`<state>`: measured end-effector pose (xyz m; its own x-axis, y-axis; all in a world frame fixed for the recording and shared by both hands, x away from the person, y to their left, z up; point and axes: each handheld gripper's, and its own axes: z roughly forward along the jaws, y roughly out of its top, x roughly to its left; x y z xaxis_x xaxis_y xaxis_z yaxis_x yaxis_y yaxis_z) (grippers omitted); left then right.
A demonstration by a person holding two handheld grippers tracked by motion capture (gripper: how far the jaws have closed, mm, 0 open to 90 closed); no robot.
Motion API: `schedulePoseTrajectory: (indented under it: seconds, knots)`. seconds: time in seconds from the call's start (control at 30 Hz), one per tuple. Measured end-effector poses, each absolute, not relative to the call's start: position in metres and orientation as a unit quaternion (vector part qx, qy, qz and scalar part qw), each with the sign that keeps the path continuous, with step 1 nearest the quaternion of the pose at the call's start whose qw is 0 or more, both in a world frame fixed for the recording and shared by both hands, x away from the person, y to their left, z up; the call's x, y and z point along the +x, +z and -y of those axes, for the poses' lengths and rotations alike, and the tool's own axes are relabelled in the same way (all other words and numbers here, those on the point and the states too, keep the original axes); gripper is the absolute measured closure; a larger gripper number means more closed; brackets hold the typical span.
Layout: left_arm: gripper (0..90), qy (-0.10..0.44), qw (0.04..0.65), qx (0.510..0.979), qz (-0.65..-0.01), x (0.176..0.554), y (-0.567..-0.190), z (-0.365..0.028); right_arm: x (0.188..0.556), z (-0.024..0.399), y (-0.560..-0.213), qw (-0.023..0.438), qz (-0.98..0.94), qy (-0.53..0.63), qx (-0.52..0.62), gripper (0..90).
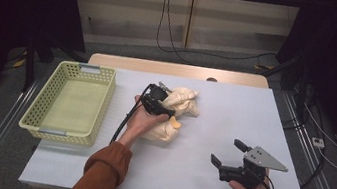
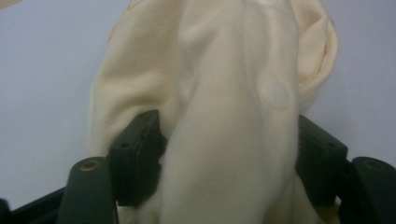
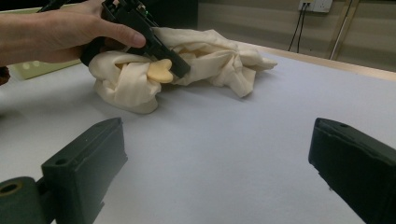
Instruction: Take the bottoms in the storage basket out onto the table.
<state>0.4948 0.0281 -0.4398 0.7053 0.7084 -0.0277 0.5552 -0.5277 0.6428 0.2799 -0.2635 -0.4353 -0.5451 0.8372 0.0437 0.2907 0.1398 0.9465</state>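
Left gripper view: cream garment (image 2: 224,116) seemingly loose between left hand-held gripper's (image 2: 229,154) jaws.

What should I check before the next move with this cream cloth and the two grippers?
1. Fold of cream cloth sits between the left gripper jaws: ok.
2. Left pads pressing firmly on that fold: cannot tell.
3. Right gripper open and holding nothing: ok.
4. Table between right gripper and cloth bare: ok.
5. Yellow basket empty beside the cloth: ok.
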Motion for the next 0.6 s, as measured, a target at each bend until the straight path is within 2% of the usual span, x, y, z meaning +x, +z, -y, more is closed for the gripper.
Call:
schedulePoseTrajectory:
  seconds: [0.27,0.6]
  knots:
    - [14.3,0.112,0.329,0.860,-0.374,0.494,-0.435,-0.030,0.279,0.265,-0.436,0.264,-0.707,0.520,0.401,3.8]
    - [9.3,0.126,0.359,0.847,-0.370,0.492,-0.428,-0.032,0.278,0.268,-0.436,0.265,-0.703,0.519,0.408,3.7]
